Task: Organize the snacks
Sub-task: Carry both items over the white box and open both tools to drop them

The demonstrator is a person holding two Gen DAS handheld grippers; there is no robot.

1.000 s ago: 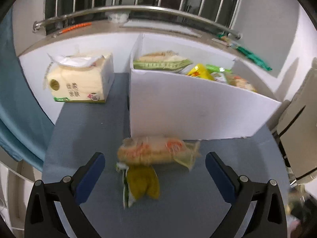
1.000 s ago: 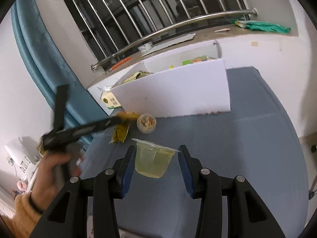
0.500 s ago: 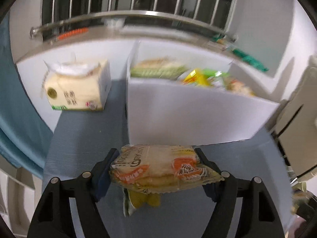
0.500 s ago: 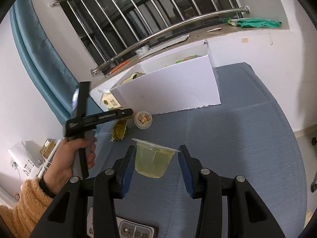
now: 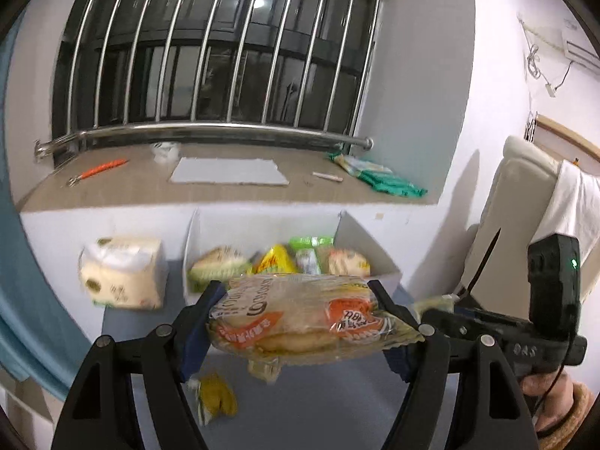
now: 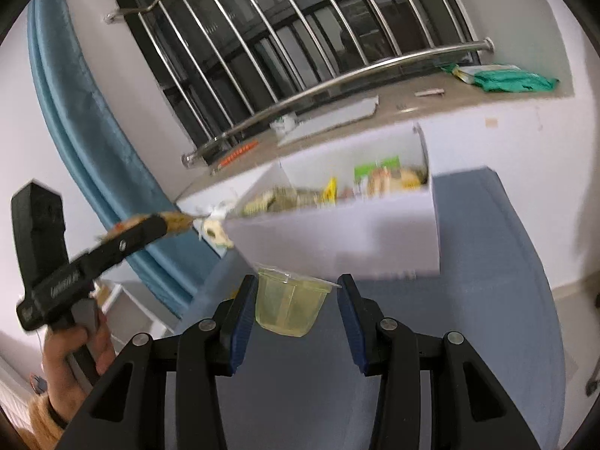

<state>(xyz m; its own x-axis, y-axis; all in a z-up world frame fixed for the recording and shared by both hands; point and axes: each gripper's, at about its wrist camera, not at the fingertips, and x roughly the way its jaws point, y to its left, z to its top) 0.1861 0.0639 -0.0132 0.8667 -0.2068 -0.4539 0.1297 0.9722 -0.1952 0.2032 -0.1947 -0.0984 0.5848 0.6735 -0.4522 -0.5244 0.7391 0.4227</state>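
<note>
My left gripper (image 5: 300,322) is shut on a clear packet of orange-labelled biscuits (image 5: 303,318), held crosswise and lifted off the blue table (image 5: 318,412). Behind it stands the open white box (image 5: 371,247) with several snack packets inside. A yellow snack packet (image 5: 215,399) lies on the table below the held one. In the right wrist view my right gripper (image 6: 298,307) is shut on a clear yellow jelly cup (image 6: 290,305), raised in front of the white box (image 6: 337,240). The left gripper (image 6: 112,243) shows at the left of that view, held in a hand.
A tissue pack (image 5: 123,273) sits left of the box. A window ledge (image 5: 225,183) behind holds a grey sheet, an orange tool and a green packet (image 5: 378,176). A blue curtain (image 6: 93,150) hangs at the left. A cream chair with a white cloth (image 5: 543,225) stands at the right.
My left gripper closed on the biscuit packet and lifted it off the table toward the box. My right gripper rose with the jelly cup and came closer to the box.
</note>
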